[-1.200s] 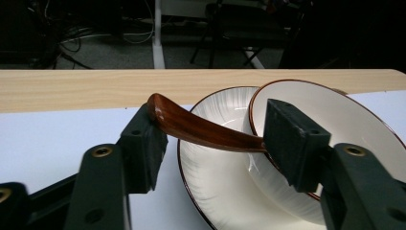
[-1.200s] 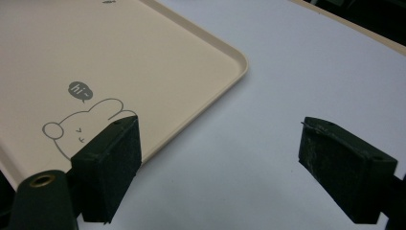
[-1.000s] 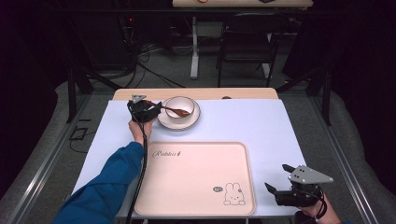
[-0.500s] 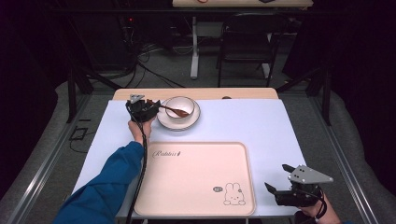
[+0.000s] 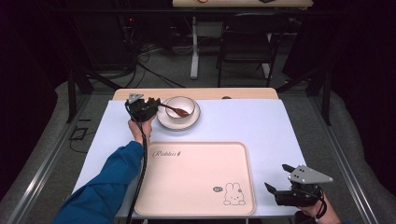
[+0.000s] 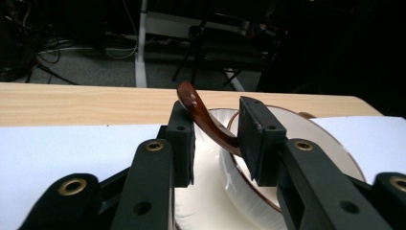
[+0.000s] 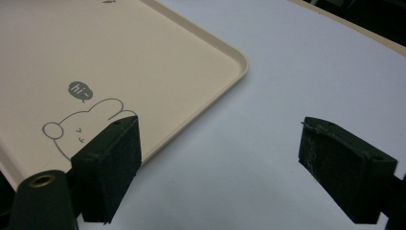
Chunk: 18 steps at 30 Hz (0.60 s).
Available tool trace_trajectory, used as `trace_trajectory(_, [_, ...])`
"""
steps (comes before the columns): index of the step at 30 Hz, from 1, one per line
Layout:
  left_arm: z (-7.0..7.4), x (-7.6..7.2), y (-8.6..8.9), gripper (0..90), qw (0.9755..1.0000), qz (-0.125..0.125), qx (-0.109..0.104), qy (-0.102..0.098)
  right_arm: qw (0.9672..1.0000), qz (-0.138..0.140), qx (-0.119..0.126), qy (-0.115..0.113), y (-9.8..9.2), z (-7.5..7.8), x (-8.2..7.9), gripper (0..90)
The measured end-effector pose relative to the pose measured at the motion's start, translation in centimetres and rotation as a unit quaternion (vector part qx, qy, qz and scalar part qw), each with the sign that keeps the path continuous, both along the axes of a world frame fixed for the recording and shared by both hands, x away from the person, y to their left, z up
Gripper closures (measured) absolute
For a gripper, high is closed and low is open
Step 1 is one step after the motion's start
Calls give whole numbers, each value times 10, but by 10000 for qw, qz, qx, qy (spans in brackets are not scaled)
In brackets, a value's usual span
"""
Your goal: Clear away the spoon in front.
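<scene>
Overhead, the left gripper (image 5: 148, 105) is reaching to the table's far side, where the brown spoon (image 5: 176, 110) is lying in the bowl (image 5: 180, 107) on its plate (image 5: 161, 122), handle running straight toward the jaws. The right gripper (image 5: 280, 191) is sitting idle and well apart, just beside the tray (image 5: 196, 186), so the left hand is far the nearer.

Along the left gripper's own view, the jaws are standing partly open around the spoon handle (image 6: 203, 115), which is slanting up between them; whether either pad is touching it, I cannot tell.

Along the right gripper's view, its jaws are spread wide, holding nothing, over white table (image 7: 287, 72).
</scene>
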State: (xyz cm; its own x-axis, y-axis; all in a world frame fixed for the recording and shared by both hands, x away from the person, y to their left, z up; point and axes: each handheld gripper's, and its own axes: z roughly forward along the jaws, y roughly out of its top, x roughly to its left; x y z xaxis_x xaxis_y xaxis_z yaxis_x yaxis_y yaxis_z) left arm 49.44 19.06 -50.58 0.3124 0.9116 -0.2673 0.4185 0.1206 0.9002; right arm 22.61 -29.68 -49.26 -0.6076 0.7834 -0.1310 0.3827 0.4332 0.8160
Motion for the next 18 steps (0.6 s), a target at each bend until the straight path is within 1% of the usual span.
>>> trace_trajectory(3, [2, -1, 0, 704, 10000, -63, -35, -48, 10000, 2, 3, -1, 0, 0, 0, 140])
trace_trajectory(7, [6, -2, -1, 735, 9999, -70, -95, -108, 10000, 4, 0, -3, 0, 0, 0, 140])
trace_trajectory(15, [9, -3, -1, 762, 9997, -158, -177, -100, 10000, 4, 4, -1, 0, 0, 0, 140])
trace_trajectory(17, [12, -4, -1, 774, 9995, -204, -218, -143, 10000, 5, 0, 0, 0, 0, 0, 140])
trace_trajectory(18, [13, -4, -2, 778, 9995, -206, -215, -127, 10000, 5, 3, -2, 0, 0, 0, 139])
